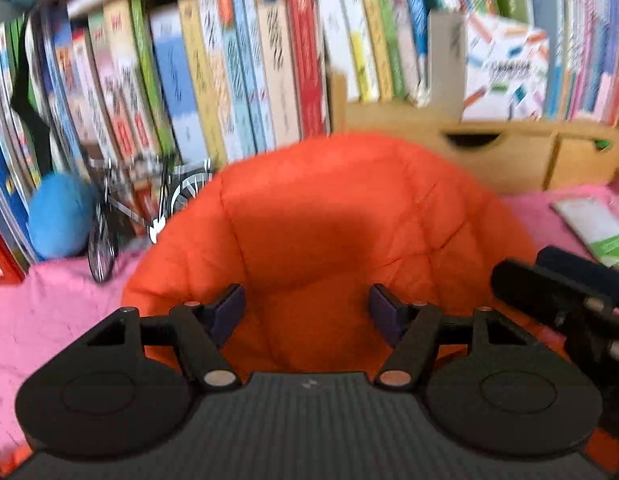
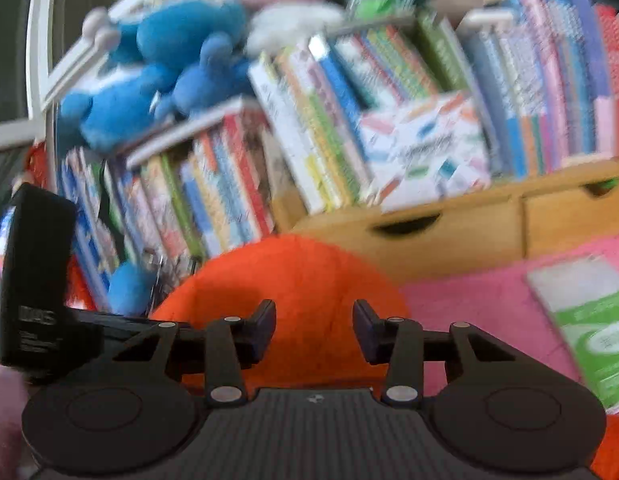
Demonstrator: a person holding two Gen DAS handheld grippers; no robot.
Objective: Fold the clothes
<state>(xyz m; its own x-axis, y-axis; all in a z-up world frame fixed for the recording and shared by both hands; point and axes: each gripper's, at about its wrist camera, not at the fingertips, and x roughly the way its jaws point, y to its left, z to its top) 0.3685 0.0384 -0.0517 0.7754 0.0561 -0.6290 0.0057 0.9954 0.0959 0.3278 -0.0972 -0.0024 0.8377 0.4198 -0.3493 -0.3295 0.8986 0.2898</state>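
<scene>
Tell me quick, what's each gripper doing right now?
Left gripper: open, over the orange jacket, holding nothing.
Right gripper: open, holding nothing.

Orange quilted jacket (image 1: 341, 216) — pink cloth (image 1: 49, 320)

Jacket (image 1: 341, 232): orange quilted cloth, slight sheen. Cover (image 1: 49, 320): pink cloth, matt, faintly creased. Drawers (image 2: 449, 236): pale wood, smooth. Grippers (image 1: 307, 312): black matt plastic, metal pins. Toy (image 2: 149, 76): blue plush. Books (image 1: 229, 80): paper, glossy.
</scene>
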